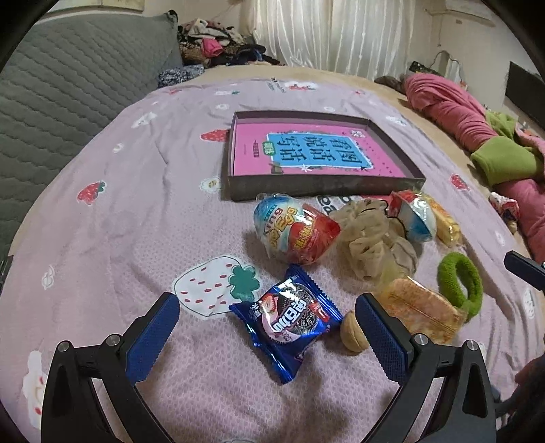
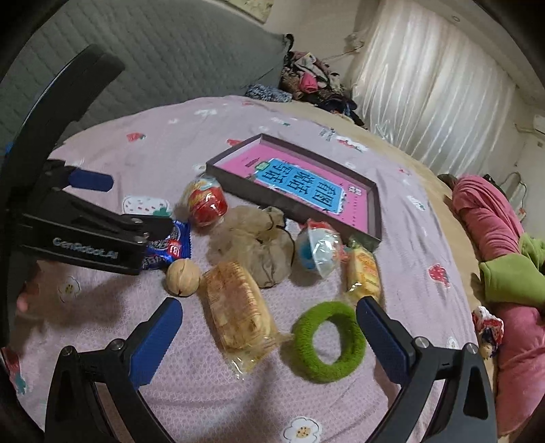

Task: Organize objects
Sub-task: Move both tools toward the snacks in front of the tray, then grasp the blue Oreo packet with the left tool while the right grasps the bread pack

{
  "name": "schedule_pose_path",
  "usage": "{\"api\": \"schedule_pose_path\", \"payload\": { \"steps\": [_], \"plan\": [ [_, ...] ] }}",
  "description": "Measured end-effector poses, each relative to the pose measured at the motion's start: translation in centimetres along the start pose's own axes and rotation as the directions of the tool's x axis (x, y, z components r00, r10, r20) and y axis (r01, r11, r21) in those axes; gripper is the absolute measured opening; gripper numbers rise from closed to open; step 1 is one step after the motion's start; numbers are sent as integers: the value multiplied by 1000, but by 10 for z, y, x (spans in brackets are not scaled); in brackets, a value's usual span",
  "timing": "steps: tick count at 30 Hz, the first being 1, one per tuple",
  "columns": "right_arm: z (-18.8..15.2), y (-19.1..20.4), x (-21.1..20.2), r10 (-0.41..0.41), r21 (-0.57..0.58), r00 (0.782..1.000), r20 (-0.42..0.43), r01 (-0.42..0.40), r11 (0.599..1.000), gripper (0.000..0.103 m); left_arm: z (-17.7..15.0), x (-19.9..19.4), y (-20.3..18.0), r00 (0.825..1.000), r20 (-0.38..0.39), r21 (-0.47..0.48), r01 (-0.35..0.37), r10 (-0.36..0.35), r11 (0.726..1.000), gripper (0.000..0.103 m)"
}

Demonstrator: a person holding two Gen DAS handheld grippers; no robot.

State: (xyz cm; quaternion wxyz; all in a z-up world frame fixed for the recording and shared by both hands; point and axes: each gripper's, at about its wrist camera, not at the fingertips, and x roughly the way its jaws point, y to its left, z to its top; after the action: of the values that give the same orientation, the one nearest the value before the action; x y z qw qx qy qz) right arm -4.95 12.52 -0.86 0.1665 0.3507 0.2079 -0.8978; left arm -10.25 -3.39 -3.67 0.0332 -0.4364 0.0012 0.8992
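A grey quilted headboard stands far left. White pleated curtains hang beyond. Pink and green bedding lies right.

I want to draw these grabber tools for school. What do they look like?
Both match. The left gripper and right gripper each have two flat fingers with bright blue, bumpy-textured pads, fixed on black angular frames with round silver bolts. In the right wrist view, the left gripper's black side carries pale lettering that looks like "GenRobot.AI". No cables show, and no sleeve can be clearly made out.
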Motion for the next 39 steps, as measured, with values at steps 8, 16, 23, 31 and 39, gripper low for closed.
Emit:
{"api": "schedule_pose_path", "payload": {
  "steps": [8,16,23,31,39],
  "plan": [
    [4,17,25,-28,-138,996,-85,16,990,103,7,19,-1,998,-53,-8,-15,15,1000,90],
    [5,33,53,-109,-309,982,-153,57,949,102,7,39,-8,993,-117,7,25,-24,1000,67],
    [10,37,69,-99,-368,977,-186,25,930,80,9,48,-7,989,-147,-6,30,-30,1000,64],
    [18,37,83,-30,-370,972,-234,-61,927,58,13,59,-8,975,-219,2,39,-38,999,67],
    [18,34,82,47,-310,967,-251,-127,942,41,14,64,-12,964,-253,1,81,-78,997,51]
  ]
}}
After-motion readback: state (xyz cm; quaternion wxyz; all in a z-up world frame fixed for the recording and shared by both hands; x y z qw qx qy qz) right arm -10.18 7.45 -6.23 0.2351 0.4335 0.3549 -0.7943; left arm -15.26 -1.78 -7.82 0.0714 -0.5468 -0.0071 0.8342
